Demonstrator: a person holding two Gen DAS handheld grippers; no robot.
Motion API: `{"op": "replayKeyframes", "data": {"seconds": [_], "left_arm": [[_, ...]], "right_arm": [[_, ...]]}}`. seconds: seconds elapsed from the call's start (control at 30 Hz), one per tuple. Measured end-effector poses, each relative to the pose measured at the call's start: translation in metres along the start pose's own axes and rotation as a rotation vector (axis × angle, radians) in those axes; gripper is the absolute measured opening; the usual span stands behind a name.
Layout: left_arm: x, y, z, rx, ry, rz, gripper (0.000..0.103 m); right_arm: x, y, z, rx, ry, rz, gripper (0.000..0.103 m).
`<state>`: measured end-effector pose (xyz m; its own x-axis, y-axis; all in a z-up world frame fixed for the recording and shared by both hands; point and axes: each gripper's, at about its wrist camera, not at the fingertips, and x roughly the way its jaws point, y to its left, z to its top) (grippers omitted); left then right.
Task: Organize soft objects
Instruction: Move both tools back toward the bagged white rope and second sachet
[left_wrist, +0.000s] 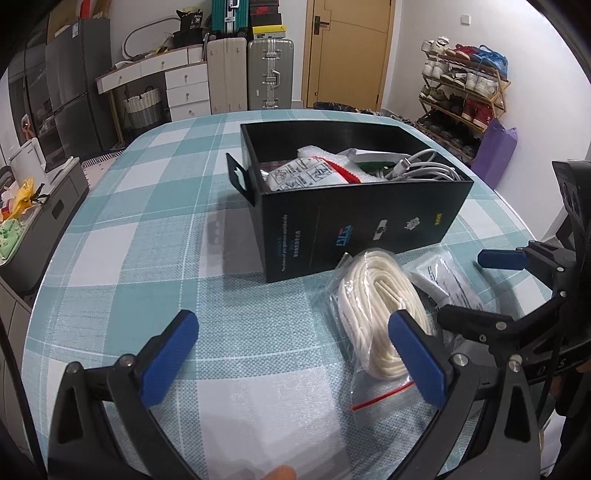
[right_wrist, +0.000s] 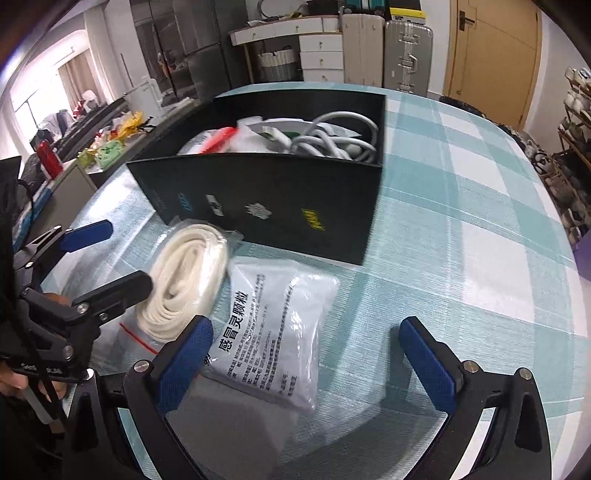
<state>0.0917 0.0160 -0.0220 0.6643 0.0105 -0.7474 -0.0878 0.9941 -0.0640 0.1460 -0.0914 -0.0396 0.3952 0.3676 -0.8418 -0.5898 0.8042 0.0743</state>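
A black box (left_wrist: 354, 229) is set on a table covered with a blue and white checked cloth (left_wrist: 147, 229). The box is open at the top. White cables (right_wrist: 332, 142), a white packet with a red strip (left_wrist: 306, 173) and other soft bags are seen inside it.

Two soft things are laid on the cloth just in front of the box. One is a coil of white rope in a clear zip bag (left_wrist: 380, 310). The bag's far end is touching the box wall. The other is a flat white packet with black printed writing (right_wrist: 280, 325). It is placed right beside the rope bag, and their edges are touching or overlapping.

The left gripper (left_wrist: 291, 358) is held low over the cloth with its blue pads (left_wrist: 170, 358) spread wide apart. Nothing is pinched between them. Its right pad is seen in front of the rope bag; whether they touch cannot be told.

The right gripper (right_wrist: 306, 362) is also spread wide. Nothing is gripped by it. The near end of the white packet is found between its two pads (right_wrist: 184, 362), close against the left one. It cannot be told if the pad is touching the packet.

A door (left_wrist: 347, 51), suitcases (left_wrist: 269, 74), white drawers (left_wrist: 186, 88) and a shoe rack (left_wrist: 461, 92) are seen behind the table.
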Motion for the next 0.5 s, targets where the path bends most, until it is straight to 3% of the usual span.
{"op": "replayKeyframes", "data": {"seconds": [0.5], "left_arm": [[0.012,-0.03,0.003,0.014,0.062,-0.063,0.103]], "right_arm": [[0.003,-0.02,-0.001,-0.012,0.025,-0.076,0.102]]}}
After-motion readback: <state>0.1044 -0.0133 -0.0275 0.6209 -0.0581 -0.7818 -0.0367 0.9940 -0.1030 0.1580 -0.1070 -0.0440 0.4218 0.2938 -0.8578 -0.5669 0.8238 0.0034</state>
